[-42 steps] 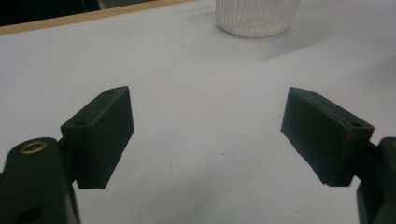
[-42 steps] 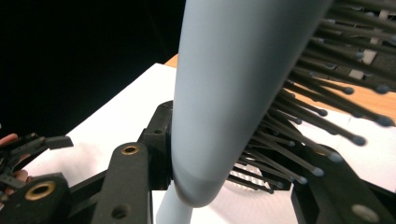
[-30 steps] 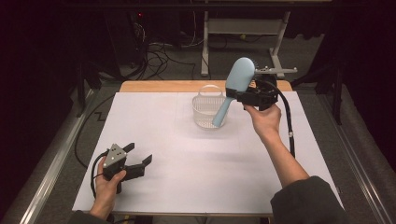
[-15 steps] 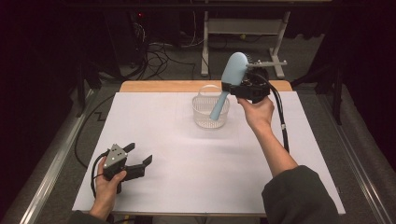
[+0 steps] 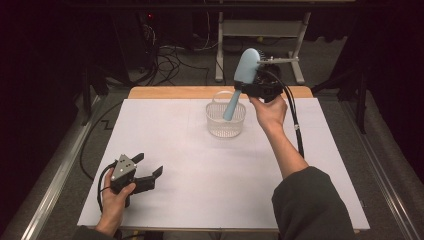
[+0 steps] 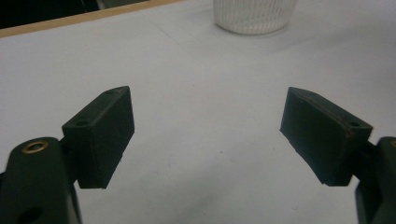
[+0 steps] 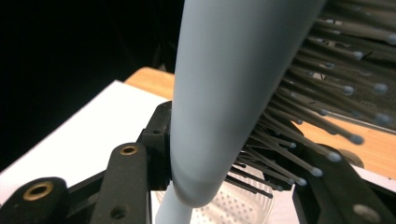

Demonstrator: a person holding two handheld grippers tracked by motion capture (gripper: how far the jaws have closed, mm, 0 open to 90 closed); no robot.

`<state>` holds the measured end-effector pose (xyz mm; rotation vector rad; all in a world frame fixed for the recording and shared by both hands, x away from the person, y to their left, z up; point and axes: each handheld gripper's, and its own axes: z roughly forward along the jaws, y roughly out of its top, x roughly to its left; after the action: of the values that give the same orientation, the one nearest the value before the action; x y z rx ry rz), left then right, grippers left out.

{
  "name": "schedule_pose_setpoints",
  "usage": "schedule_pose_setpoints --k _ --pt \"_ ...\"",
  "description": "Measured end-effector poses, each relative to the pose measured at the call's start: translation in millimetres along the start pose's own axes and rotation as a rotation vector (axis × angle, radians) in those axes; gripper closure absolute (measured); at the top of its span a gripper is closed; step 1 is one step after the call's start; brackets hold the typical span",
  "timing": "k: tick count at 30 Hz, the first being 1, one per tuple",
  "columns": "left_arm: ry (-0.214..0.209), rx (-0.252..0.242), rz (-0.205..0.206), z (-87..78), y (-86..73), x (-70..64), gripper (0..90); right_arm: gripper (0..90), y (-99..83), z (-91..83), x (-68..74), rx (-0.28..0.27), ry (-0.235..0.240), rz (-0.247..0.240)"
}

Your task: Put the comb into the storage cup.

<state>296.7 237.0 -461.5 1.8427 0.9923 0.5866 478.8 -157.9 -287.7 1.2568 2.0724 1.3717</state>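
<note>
The right claw [image 5: 248, 86] has carried the blue hairbrush [image 5: 243, 75] leftward, its handle now over the basket [image 5: 225, 125].

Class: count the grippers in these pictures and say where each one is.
2. The left gripper rests open near the table's front left; the right gripper is raised over the basket, clamping a blue hairbrush.

hairbrush: 1 [image 5: 243, 80] | basket: 1 [image 5: 225, 126] | grippers: 2, left gripper [image 5: 148, 170], right gripper [image 5: 254, 86] | table: 1 [image 5: 200, 165]
</note>
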Motion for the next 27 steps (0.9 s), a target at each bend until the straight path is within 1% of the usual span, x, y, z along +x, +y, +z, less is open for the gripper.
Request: schedule_pose_setpoints --k 3,6,8,13,16,17,19,23,27 --pt "0.016 0.005 0.003 -0.7 0.0 0.8 18.1 54.5 0.1 -1.0 -2.8 -0.003 -0.022 -0.001" --pt "0.019 0.003 -0.009 -1.7 -0.3 3.1 18.2 54.5 -0.6 -0.6 -6.5 -0.001 -0.022 0.010" --pt "0.018 0.003 -0.006 -2.1 -0.3 2.7 18.1 54.5 -0.8 0.8 -7.3 -0.001 -0.031 0.009" --pt "0.002 0.006 0.001 -1.0 -0.1 1.6 18.1 54.4 0.6 5.0 -9.1 -0.018 -0.023 0.022" --pt "-0.027 0.005 -0.012 0.5 -0.5 1.8 18.1 54.5 -0.4 9.7 -12.2 -0.010 -0.036 0.028" --pt "-0.028 0.009 -0.011 1.6 -0.3 1.8 18.1 54.5 -1.1 11.3 -13.1 -0.010 -0.042 0.032" --pt "-0.030 0.009 -0.017 2.4 -0.2 2.2 18.1 54.5 -3.2 13.6 -13.4 -0.018 -0.036 0.045" --pt "-0.040 0.006 -0.013 1.4 -0.5 2.5 18.1 54.5 -5.9 20.7 -9.2 -0.002 -0.043 0.012" --pt "-0.050 0.012 -0.012 3.6 -0.5 1.8 18.1 54.4 -8.4 29.2 -6.4 0.000 -0.040 0.018"
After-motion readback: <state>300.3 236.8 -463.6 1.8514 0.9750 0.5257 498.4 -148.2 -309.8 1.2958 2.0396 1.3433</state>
